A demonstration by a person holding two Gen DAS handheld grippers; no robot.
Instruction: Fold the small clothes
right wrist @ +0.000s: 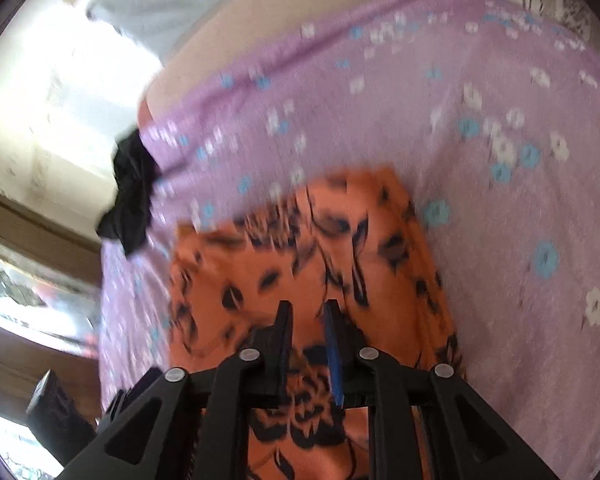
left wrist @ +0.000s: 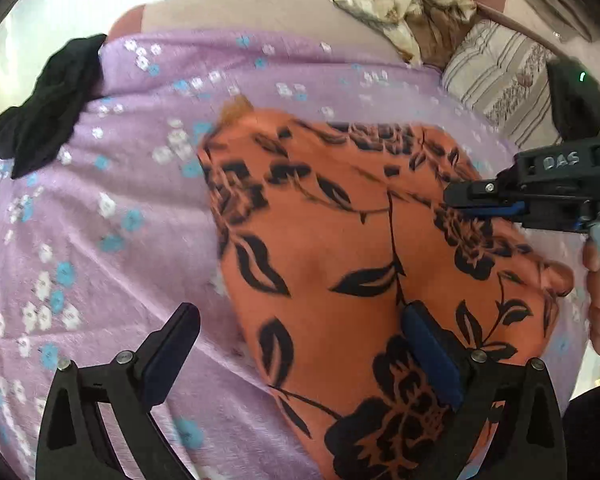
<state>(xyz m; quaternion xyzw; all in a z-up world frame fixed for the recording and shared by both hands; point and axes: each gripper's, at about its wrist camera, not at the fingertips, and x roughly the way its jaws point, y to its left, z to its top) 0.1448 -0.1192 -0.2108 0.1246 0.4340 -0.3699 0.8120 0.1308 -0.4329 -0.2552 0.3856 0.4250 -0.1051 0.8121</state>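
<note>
An orange garment with a black flower print lies on the lilac flowered bedspread. My left gripper is open wide just above its near left edge, one finger over the bedspread, the other over the cloth. My right gripper comes in from the right with its jaws nearly together above the garment. In the right wrist view the garment lies under my right gripper, whose fingers stand a narrow gap apart with nothing clearly between them.
A black garment lies at the bedspread's left edge; it also shows in the right wrist view. A cream floral cloth and a striped pillow lie at the back right.
</note>
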